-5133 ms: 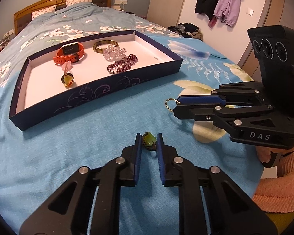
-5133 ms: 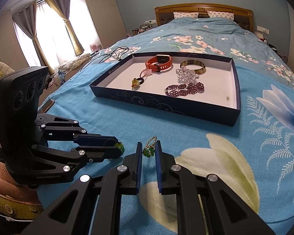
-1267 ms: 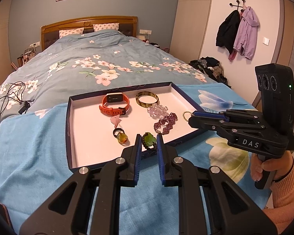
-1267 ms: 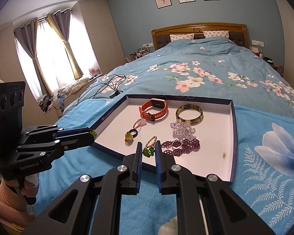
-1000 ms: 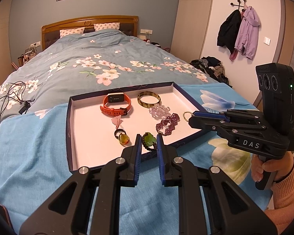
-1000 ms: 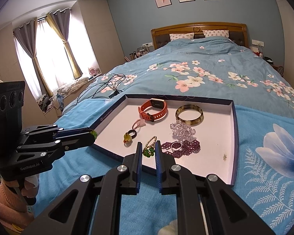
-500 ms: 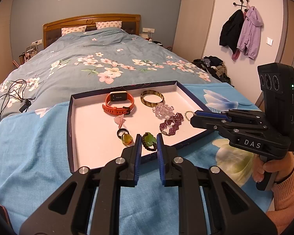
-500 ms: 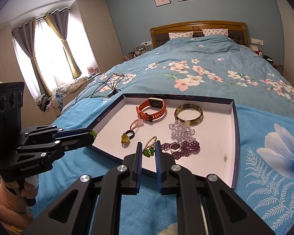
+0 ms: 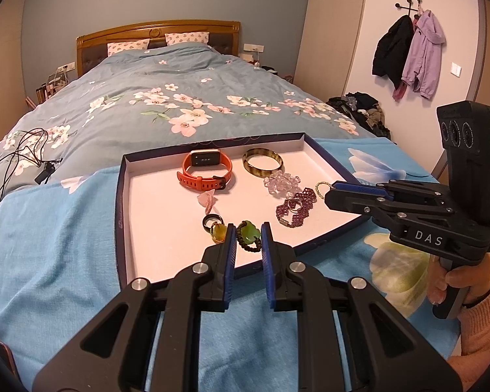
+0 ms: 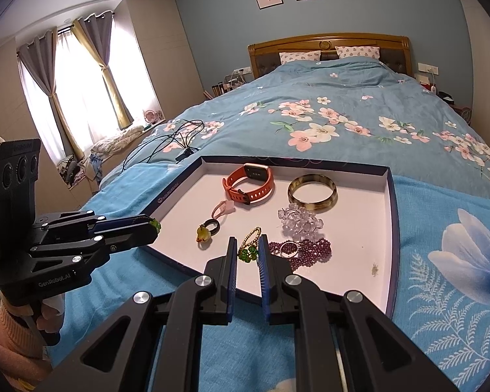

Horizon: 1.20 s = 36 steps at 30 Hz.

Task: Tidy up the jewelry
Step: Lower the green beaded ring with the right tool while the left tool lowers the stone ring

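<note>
green pendant bracelet [image 9: 249,236] pinched between the pads of the left gripper [image 9: 248,240], jaws narrowed onto it, poised over the near edge of the tray [image 9: 122,215]. gold chain with green charm [image 10: 249,248] clamped in the right gripper [image 10: 247,254], jaws nearly together, above the tray's near half.

inside the tray, read from the left wrist view: orange watch [image 9: 206,172] at 12 o'clock, tortoiseshell bangle [image 9: 262,162] at 1, clear crystal bracelet [image 9: 282,183] and purple bead bracelet [image 9: 295,208] at 3, pink ring [image 9: 207,200] near centre, black ring with yellow stone [image 9: 215,227] at 6, just beside the left gripper's tip.

open white floor along the tray's 9 o'clock side and at the 2 o'clock corner. low dark rim all round. tray flat on the blue bed cover [image 9: 49,261], bare cover on both flanks; black cables [image 9: 23,160] well apart at 10 o'clock.
</note>
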Motion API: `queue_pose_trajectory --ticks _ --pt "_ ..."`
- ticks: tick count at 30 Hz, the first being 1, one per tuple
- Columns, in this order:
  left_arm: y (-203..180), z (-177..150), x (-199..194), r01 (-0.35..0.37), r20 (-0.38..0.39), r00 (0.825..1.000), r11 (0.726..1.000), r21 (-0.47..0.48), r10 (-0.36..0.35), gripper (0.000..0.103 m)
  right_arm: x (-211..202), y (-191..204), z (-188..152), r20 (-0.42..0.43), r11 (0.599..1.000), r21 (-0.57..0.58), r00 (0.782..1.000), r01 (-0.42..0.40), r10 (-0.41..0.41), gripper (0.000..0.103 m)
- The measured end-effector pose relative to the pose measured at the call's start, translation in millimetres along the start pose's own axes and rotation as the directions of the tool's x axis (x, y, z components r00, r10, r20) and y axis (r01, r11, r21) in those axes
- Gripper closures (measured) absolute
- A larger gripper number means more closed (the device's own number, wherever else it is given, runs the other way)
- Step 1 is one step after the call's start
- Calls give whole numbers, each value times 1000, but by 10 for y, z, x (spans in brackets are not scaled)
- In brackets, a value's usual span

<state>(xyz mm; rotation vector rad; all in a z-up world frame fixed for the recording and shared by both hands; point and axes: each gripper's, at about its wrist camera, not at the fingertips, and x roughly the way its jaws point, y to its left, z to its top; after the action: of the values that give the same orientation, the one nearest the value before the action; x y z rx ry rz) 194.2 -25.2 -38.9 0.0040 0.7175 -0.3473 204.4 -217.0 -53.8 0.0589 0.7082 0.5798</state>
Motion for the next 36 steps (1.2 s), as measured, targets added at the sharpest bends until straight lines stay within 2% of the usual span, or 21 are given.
queue_pose_trajectory --ticks 36 --pt "121 51 322 -32 -49 998 999 -28 31 88 298 -81 93 -66 998 18 996 55 -53 92"
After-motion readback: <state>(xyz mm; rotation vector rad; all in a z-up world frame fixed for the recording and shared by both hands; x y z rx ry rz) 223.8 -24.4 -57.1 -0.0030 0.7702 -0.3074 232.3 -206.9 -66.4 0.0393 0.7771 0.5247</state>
